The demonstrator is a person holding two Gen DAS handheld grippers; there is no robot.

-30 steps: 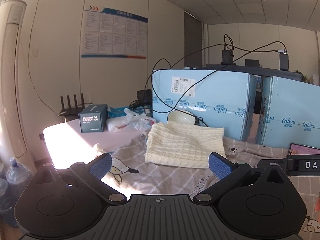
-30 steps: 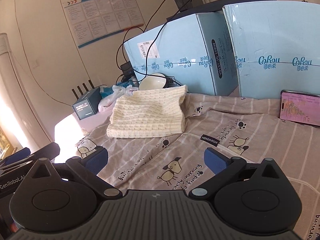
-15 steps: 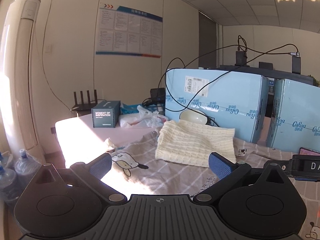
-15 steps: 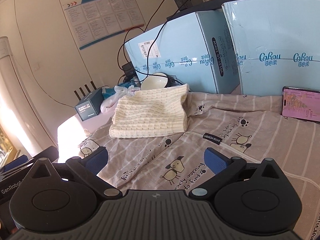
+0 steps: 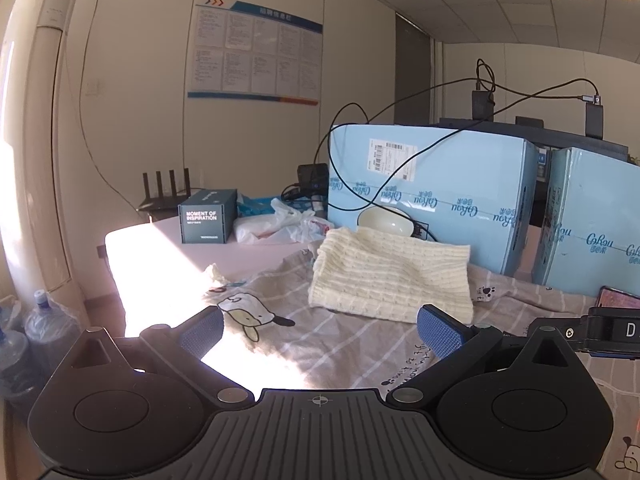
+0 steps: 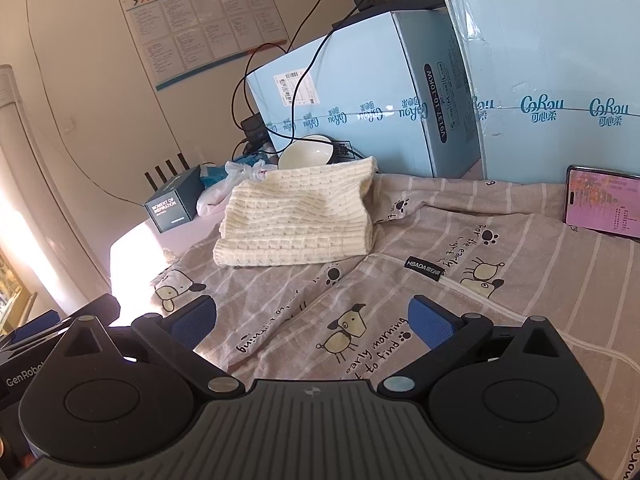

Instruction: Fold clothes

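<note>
Since both the left gripper (image 5: 320, 330) and right gripper (image 6: 312, 318) hover spread and empty, the cream knit (image 6: 296, 220) lying folded ahead, the printed garment (image 6: 500, 264) spread just beneath them wants pinching at matching edge points, lifted evenly.

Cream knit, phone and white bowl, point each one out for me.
Cream knit (image 6: 296, 216), right wrist view, middle of its folded top face.
Phone (image 6: 602, 204), right wrist view, centre of its lit screen.
White bowl (image 6: 306, 155), right wrist view, its inner wall.
</note>
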